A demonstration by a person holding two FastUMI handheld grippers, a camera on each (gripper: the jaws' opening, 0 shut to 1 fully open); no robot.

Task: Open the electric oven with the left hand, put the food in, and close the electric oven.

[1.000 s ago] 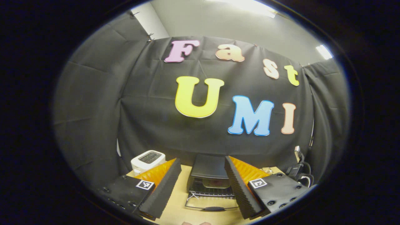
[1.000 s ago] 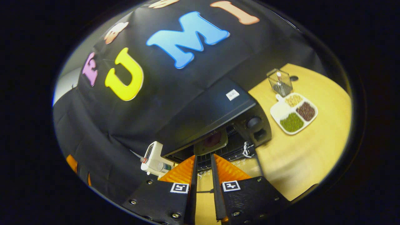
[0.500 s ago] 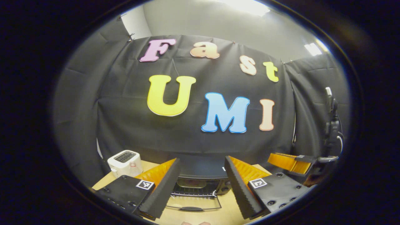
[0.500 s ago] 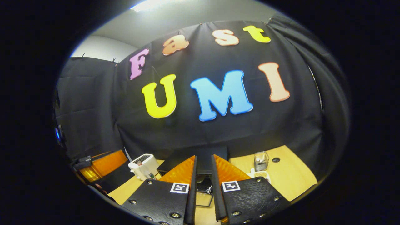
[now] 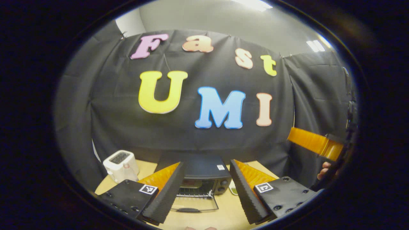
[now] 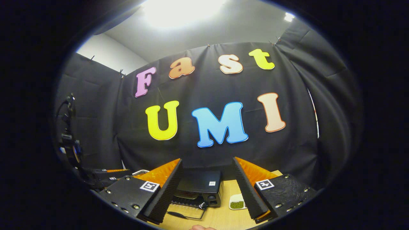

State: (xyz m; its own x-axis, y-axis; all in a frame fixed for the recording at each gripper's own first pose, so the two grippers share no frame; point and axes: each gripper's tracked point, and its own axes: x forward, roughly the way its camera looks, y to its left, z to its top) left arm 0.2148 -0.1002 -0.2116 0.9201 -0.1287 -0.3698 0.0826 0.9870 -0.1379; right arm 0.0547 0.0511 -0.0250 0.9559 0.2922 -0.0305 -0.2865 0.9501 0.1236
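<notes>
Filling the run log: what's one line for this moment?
oven: door down, open | left hand-held gripper: open, empty | right hand-held gripper: open, empty | toaster: left of oven

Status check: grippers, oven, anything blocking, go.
Left gripper open, empty. Right gripper open, empty. Oven door down, open. Nothing in front of the door.

I see my right gripper [image 6: 207, 188] with fingers spread wide, black oven [image 6: 198, 189] beyond them, door [image 6: 187, 213] dropped open, green-filled dish [image 6: 237, 202] beside it on the tabletop [image 6: 220, 217]
</notes>
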